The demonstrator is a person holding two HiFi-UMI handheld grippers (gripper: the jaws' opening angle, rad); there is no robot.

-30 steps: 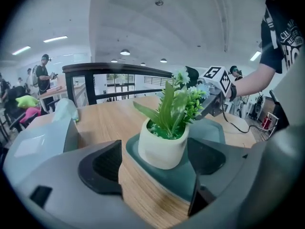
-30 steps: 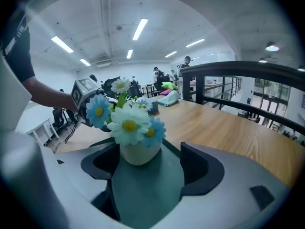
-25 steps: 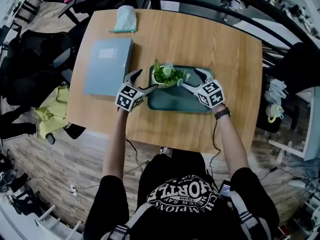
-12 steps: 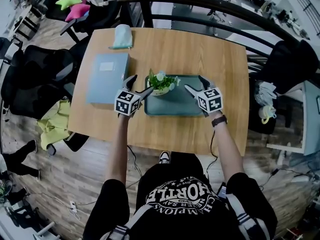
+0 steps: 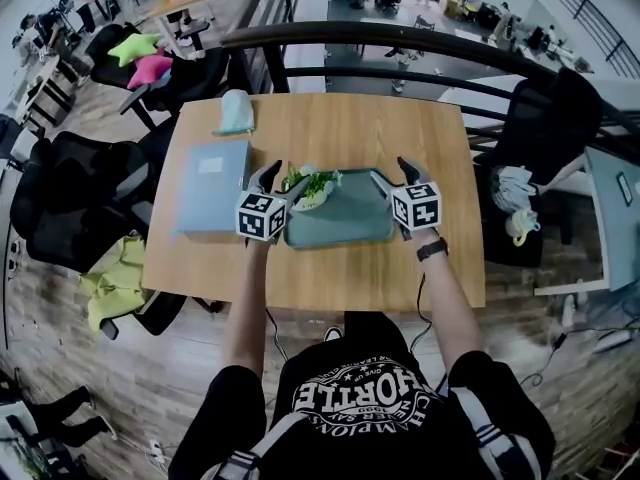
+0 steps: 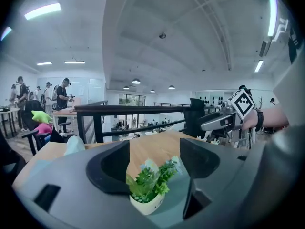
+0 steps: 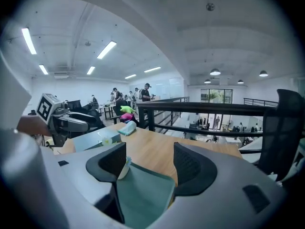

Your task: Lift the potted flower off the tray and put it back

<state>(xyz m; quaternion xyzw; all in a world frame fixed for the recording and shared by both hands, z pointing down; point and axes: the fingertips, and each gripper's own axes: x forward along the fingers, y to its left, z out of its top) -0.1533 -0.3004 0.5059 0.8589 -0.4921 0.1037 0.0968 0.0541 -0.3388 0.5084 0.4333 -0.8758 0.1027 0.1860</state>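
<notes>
The potted flower sits at the left rear corner of the tray on the bench, the left gripper just beside it, the right gripper above the tray's right end, both sets of jaws apart, just closing slightly, gripping nothing.

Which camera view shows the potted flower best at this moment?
The left gripper view: the flower shows close, through the gap between the jaws, pot and leaves plain. The head view shows it small, at the tray's left end. In the right gripper view a jaw hides most of it.
</notes>
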